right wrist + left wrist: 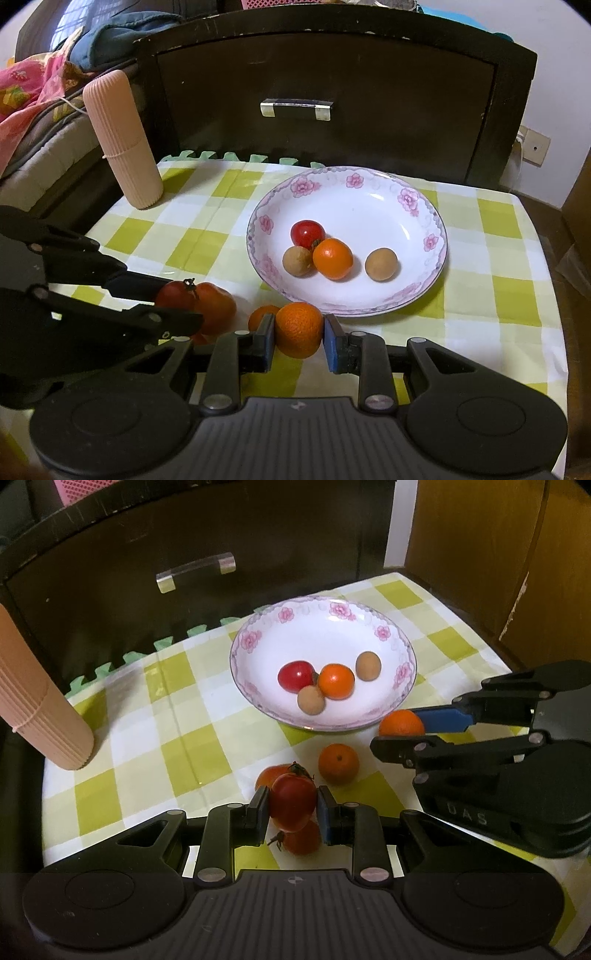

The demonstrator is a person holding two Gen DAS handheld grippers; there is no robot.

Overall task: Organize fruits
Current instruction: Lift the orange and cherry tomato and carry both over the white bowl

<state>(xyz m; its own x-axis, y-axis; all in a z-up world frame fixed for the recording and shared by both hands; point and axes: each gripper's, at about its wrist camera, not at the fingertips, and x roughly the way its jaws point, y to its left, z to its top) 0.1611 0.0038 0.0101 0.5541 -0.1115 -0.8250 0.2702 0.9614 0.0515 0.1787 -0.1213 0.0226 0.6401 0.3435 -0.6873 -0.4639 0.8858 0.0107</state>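
1. While both tongs work at the near edge of the checked counter (155, 716), the left tongs (292, 814) are clenched on a red tomato (293, 802), above another tomato (303, 838).
2. To the right, the right tongs (298, 338) grip a mandarin orange (299, 328) just near the plate's rim.
3. A loose mandarin (338, 763) lies on the cloth between the two tongs.
4. Farther back, a floral plate (417, 295) holds one cherry tomato (307, 233), one mandarin (332, 258) and two brown longans (296, 260) (381, 264).
5. At the far left stands a ribbed pink cylinder (122, 140).
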